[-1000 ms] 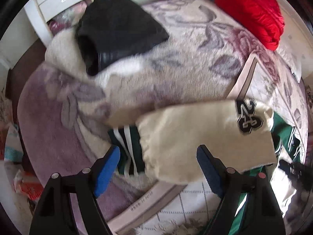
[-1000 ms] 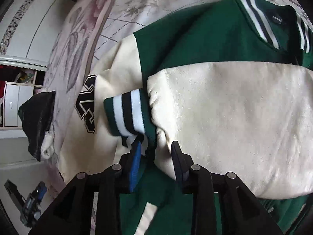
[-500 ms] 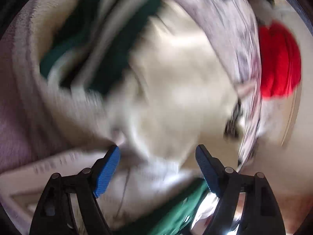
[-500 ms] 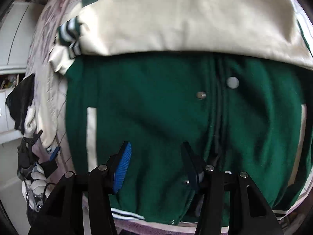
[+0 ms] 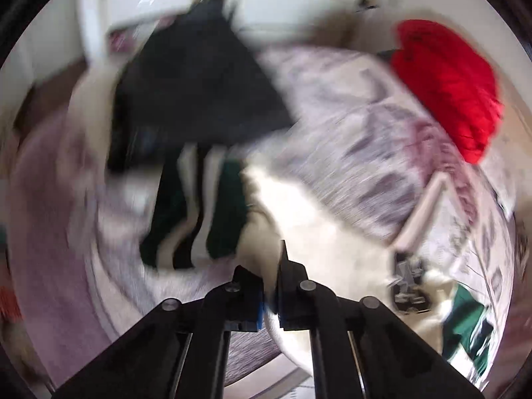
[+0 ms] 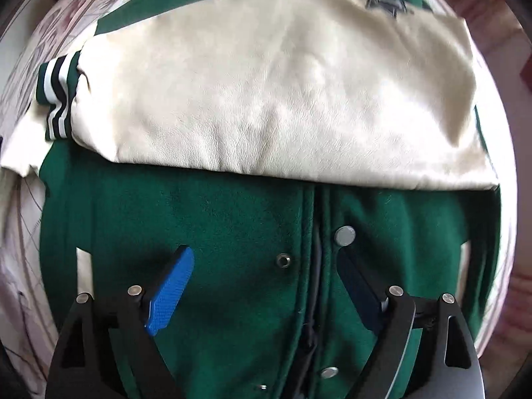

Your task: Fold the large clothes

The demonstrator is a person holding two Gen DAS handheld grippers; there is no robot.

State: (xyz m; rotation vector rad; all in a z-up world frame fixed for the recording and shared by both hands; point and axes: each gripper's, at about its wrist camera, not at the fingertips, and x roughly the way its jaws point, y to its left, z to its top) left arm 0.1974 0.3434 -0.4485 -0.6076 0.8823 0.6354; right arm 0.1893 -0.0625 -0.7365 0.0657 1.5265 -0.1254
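A green varsity jacket (image 6: 232, 232) with cream sleeves lies on a floral blanket. One cream sleeve (image 6: 272, 93) is folded across its chest, its striped cuff (image 6: 56, 99) at the left. My right gripper (image 6: 266, 279) is open just above the green front by the snap buttons (image 6: 344, 235). My left gripper (image 5: 271, 286) is shut on the other cream sleeve (image 5: 316, 232) near its striped cuff (image 5: 199, 206). That view is blurred by motion. A number patch (image 5: 407, 282) shows on the sleeve.
A black garment (image 5: 199, 93) lies on the blanket (image 5: 349, 133) behind the cuff. A red garment (image 5: 449, 83) sits at the far right. White drawers (image 5: 133, 0) stand beyond the bed.
My left gripper has gone from open to shut on the cream sleeve and is moving fast. My right gripper has let go of the striped cuff, opened wide and dropped toward the green front.
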